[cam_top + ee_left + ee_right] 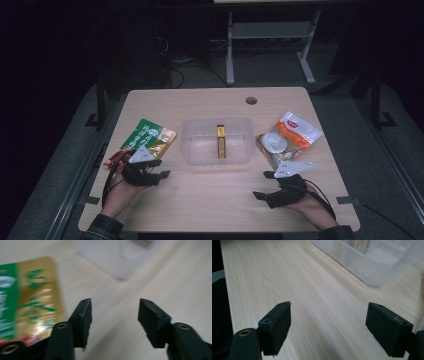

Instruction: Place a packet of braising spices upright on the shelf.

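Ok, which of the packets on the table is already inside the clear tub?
The narrow yellow-and-brown stick packet: it lies in the clear tub. The green-and-gold pouch sits on the table left of the tub, the white-and-orange bag on its right.

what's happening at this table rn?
A person works two handheld grippers at a wooden table. The left gripper sits beside the green-and-gold packet, fingers apart with nothing between them. The right gripper hovers open over bare wood. The clear tub holds one yellow stick pack; the orange-and-white packet lies untouched.
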### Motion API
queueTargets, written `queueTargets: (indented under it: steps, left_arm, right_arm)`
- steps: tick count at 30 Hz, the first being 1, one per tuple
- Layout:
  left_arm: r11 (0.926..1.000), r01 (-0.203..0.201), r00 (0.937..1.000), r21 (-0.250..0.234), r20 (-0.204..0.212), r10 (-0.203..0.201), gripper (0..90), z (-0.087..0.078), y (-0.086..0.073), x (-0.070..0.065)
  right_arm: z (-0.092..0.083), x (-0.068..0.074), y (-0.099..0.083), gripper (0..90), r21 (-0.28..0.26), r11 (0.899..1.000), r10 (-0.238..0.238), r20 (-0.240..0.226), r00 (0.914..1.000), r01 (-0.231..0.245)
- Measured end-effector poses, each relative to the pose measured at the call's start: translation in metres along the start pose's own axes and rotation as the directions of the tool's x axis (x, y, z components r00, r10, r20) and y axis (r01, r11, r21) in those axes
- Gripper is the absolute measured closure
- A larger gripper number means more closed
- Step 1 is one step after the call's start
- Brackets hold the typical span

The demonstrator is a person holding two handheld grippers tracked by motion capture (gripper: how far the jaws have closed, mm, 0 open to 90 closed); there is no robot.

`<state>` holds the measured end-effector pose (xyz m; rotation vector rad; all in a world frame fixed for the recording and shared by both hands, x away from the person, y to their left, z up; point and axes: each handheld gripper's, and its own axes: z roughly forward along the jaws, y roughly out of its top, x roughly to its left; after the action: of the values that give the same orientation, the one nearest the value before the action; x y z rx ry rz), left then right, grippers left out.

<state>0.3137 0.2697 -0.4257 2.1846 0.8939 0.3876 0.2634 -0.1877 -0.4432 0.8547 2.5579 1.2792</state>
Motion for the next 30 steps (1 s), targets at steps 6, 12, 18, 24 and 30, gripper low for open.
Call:
queueTargets:
  steps: [6,12,18,24,30]
  left_arm:
    - [0.994,0.107,0.9898,-0.021,-0.092,-0.109,76.6,0.0,0.012,0.047]
    - [0.9899,0.14,0.9841,-0.021,-0.107,-0.142,89.5,0.014,0.024,0.073]
    - [0.9903,0.137,0.9781,-0.023,-0.155,-0.139,89.6,0.04,0.041,0.095]
    - [0.9843,0.175,0.964,-0.024,-0.2,-0.176,89.6,0.067,0.048,0.12]
    - [0.9773,0.212,0.9543,0.001,-0.216,-0.207,89.7,0.084,0.045,0.134]
  right_arm:
    - [0.002,0.0,0.0,19.7,0.005,1.0,0.003,-0.008,1.0,-0.002]
    - [0.005,0.0,-0.001,19.8,0.024,1.0,0.0,-0.014,0.9999,0.001]
    - [0.007,0.002,-0.001,20.0,0.029,1.0,-0.011,-0.026,0.9996,0.012]
    - [0.01,0.004,-0.001,20.0,0.041,0.999,-0.021,-0.043,0.9989,0.023]
    - [0.012,0.003,-0.002,20.0,0.051,0.998,-0.031,-0.051,0.9982,0.034]
